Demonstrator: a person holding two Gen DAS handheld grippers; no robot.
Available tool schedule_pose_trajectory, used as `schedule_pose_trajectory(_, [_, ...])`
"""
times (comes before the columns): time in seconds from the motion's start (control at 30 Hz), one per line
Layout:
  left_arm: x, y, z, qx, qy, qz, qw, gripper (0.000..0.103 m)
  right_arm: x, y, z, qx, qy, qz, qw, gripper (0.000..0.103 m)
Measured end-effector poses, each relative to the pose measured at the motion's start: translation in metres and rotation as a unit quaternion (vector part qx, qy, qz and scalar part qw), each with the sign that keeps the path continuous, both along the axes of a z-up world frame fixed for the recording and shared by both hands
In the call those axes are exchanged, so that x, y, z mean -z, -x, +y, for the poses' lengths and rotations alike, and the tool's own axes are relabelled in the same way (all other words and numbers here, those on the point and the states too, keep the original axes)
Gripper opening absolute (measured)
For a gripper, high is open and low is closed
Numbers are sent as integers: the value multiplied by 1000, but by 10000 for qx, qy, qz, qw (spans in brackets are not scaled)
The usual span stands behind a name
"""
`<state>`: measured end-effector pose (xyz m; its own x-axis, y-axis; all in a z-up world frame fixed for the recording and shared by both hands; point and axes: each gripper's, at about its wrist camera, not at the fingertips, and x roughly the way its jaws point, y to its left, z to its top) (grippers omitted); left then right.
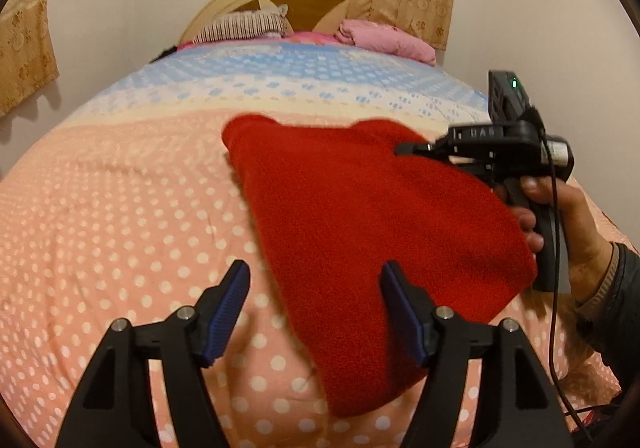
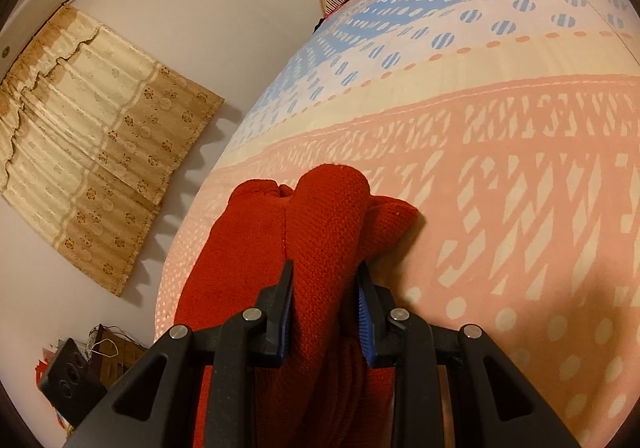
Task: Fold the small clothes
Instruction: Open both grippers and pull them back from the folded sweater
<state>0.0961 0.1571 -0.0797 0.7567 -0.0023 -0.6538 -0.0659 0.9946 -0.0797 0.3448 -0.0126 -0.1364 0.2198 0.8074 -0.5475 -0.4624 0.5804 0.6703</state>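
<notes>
Red knit garment [image 2: 320,232] pinched between right gripper [image 2: 326,280] jaws.

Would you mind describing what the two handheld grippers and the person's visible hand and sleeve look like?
Both grippers are matte black with angular, triangular-cutout fingers, silver pivot bolts and ribbed blue pads. The left gripper shows only its fingers. The right gripper, seen side-on from the left wrist camera, has a pistol-style handle, raised lettering, a green indicator light and a thin black cable trailing down. The bare right hand emerges from a dark sleeve with a ribbed tan cuff.
</notes>
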Motion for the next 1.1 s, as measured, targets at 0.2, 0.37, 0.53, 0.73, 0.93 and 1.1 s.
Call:
schedule_pose_trajectory(0.2, [-13,-3,15,-397,-235,-384,9982,98,-27,22,-12,295,225,-650,9972,31])
schedule_pose_trajectory(0.37, [7,-18,28,-614,-215,-138,9978,98,-76,73,-19,-20,-80,-1521,9883,43])
schedule_pose_trajectory(0.53, [19,-21,27,-671,-123,-28,9977,99,-57,95,4,-700,344,-1241,9892,46])
schedule_pose_trajectory(0.73, [24,-13,20,-682,-251,-93,9973,103,-19,90,-14,-300,333,-713,9964,46])
schedule_pose_trajectory(0.93, [-6,-1,10,-667,-338,-308,9967,103,-58,128,-21,83,655,-1345,9887,47])
schedule_pose_trajectory(1.1, [-41,12,0,-581,-354,-801,9945,103,-101,178,-34,750,1040,-2399,9623,61])
